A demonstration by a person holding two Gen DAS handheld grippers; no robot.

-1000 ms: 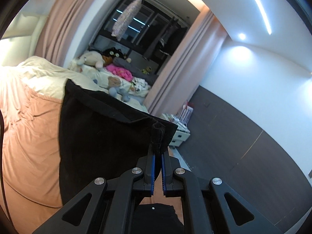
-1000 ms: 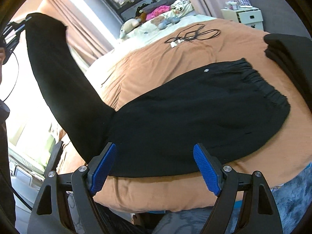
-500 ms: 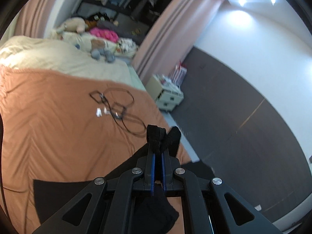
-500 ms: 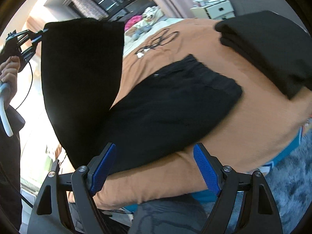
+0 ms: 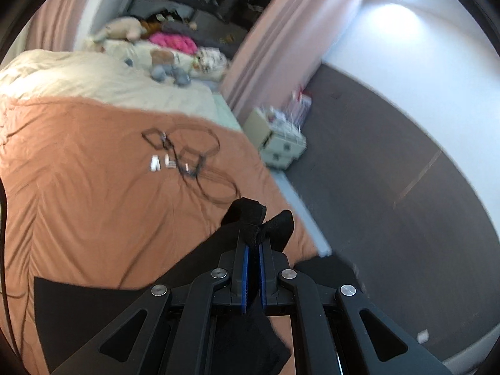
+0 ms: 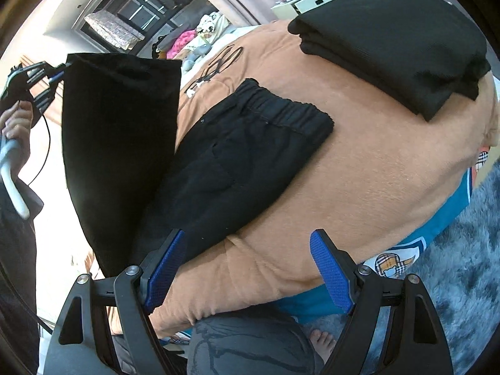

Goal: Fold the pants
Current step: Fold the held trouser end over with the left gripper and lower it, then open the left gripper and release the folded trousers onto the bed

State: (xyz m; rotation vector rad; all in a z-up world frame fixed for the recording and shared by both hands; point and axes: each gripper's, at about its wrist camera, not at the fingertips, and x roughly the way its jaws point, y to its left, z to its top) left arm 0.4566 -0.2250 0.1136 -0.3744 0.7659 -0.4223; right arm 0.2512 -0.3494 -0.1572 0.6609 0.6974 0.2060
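Observation:
Black pants (image 6: 243, 150) lie on the tan blanket (image 6: 375, 168), waistband toward the far side. Their leg end (image 6: 118, 131) is lifted and hangs as a sheet at the left of the right wrist view. My left gripper (image 5: 253, 250) is shut on the bunched hem of the pants (image 5: 250, 222), held above the bed; it also shows in the right wrist view (image 6: 51, 75), held in a hand. My right gripper (image 6: 247, 265) is open and empty, just over the bed's near edge, its left pad (image 6: 165, 268) close to the pants' near edge.
A stack of folded black clothes (image 6: 400, 40) lies at the blanket's far right. A black cable with small white parts (image 5: 187, 156) lies on the blanket beyond the pants. Plush toys (image 5: 168, 62) sit near the headboard. A white nightstand (image 5: 281, 147) stands beside the bed. A grey rug (image 6: 468, 265) covers the floor.
My left gripper has carried the leg end up and over toward the waistband, and the hanging fabric has swung aside. My right gripper has drifted right along the bed's edge, staying open.

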